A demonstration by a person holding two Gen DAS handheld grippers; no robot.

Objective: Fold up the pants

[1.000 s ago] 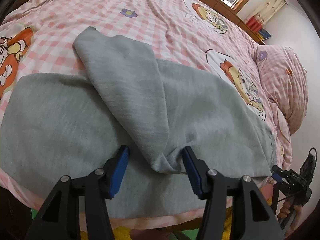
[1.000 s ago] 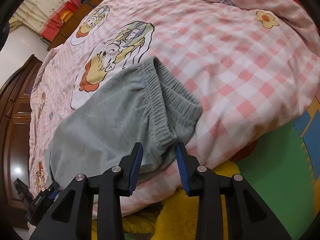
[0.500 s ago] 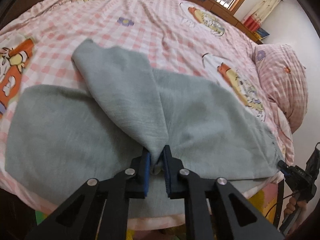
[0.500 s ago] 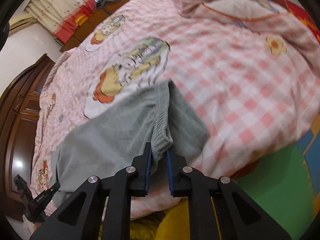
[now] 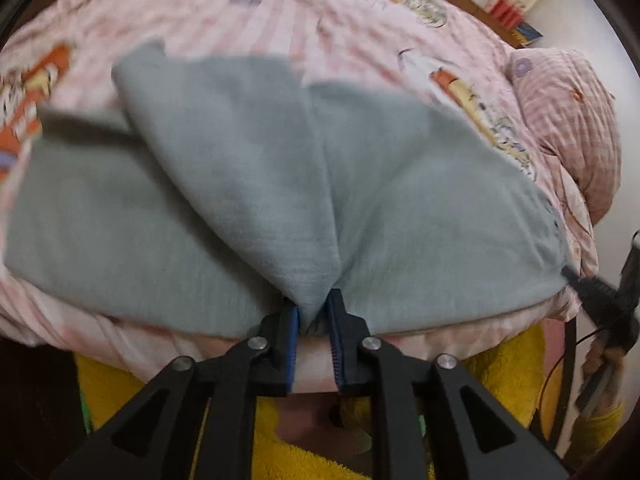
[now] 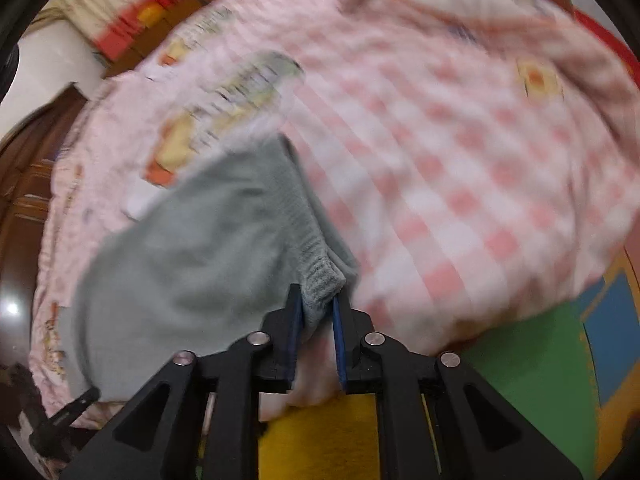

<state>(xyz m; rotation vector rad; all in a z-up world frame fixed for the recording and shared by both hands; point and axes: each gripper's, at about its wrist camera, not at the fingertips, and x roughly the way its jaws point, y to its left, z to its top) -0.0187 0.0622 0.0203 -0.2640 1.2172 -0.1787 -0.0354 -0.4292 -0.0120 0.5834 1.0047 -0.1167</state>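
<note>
Grey pants (image 5: 256, 184) lie spread along the near edge of the bed (image 5: 320, 40), one leg crossed over the other. Your left tool (image 5: 313, 312) has just closed on the crotch fabric; your right tool (image 6: 318, 312) on the ribbed waistband (image 6: 320, 276). Grasp made; by the look of it, no fold is laid yet.

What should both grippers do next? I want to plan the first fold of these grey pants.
Probably lift and carry both pinched spots away from the near bed edge. The left gripper is shut on the pants at a fold's tip, the right gripper on the ribbed waistband, and the pants lie spread on the checked bedcover.
</note>
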